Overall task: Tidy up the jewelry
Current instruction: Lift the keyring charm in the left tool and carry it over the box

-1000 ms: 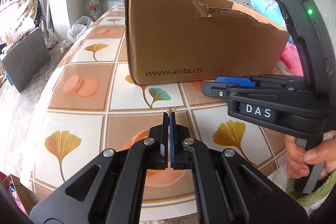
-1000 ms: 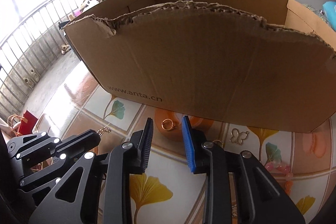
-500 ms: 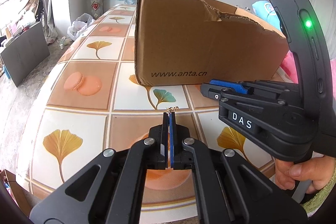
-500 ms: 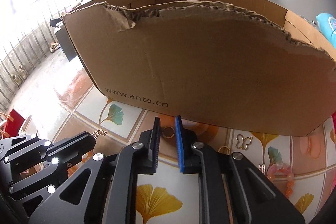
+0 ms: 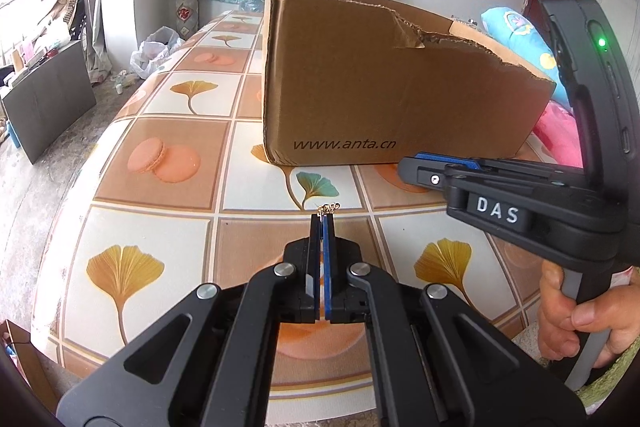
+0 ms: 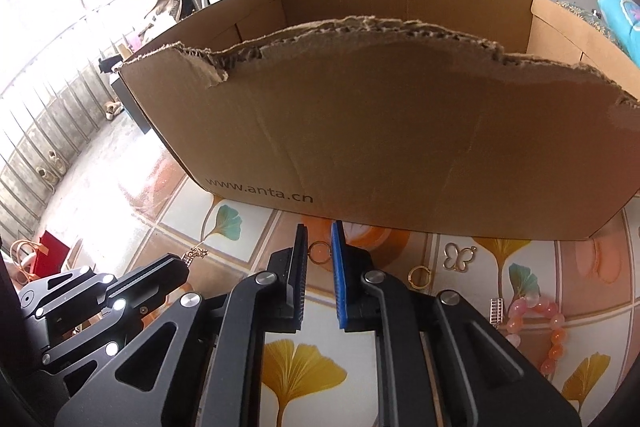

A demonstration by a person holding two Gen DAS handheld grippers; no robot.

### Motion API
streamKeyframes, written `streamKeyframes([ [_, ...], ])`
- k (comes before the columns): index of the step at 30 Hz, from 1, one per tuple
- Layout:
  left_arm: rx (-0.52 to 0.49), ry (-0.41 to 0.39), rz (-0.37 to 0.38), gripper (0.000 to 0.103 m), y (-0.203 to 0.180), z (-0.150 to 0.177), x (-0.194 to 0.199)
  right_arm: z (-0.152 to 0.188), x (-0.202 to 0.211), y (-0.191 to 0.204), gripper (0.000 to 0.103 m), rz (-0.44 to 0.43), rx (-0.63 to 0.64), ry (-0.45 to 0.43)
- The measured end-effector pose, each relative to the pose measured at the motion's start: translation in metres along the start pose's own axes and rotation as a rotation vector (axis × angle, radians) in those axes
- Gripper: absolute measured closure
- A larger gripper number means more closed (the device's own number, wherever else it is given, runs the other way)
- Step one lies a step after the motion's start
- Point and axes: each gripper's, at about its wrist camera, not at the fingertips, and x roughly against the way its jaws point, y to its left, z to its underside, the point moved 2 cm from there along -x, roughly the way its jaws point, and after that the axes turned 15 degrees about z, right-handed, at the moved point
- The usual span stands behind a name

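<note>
Left gripper (image 5: pixel 323 223) jaws pressed together on a small gold chain piece (image 5: pixel 329 209): tiny linked loops, bunched, sticking out past the tips, held above the table (image 5: pixel 168 239).

Right gripper (image 6: pixel 319 245) jaws narrowly apart, 1 thin gold ring (image 6: pixel 319 252) between them on the table, just in front of the cardboard box (image 6: pixel 380 131); can't tell if the pads touch it.

On the table to its right: a 2nd gold ring (image 6: pixel 419 275), a gold butterfly outline charm (image 6: pixel 458 256), a pink-orange bead bracelet (image 6: pixel 538 327).
</note>
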Motion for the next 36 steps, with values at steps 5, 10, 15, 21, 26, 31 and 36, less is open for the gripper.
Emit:
streamKeyframes([
  [5, -0.020, -0.017, -0.004, 0.103, -0.005, -0.004, 0.005, 0.003, 0.015, -0.010, 0.091, -0.021, -0.012, -0.022],
  [10, -0.053, -0.042, -0.010, 0.103, -0.016, -0.010, 0.014, 0.007, 0.035, -0.022, 0.091, -0.037, -0.017, -0.061],
  [15, -0.089, -0.068, -0.010, 0.103, -0.031, -0.016, 0.027, 0.010, 0.054, -0.023, 0.091, -0.052, -0.014, -0.106],
  [21, -0.128, -0.114, 0.010, 0.103, -0.051, -0.030, 0.049, 0.011, 0.083, -0.036, 0.091, -0.071, -0.030, -0.171],
  [26, -0.177, -0.166, 0.042, 0.103, -0.071, -0.049, 0.068, 0.000, 0.110, -0.047, 0.091, -0.092, -0.040, -0.253],
  [31, -0.229, -0.201, 0.081, 0.103, -0.087, -0.078, 0.077, -0.022, 0.135, -0.067, 0.091, -0.111, -0.060, -0.322],
  [36, -0.262, -0.195, 0.101, 0.103, -0.094, -0.108, 0.069, -0.050, 0.137, -0.089, 0.091, -0.142, -0.074, -0.327],
])
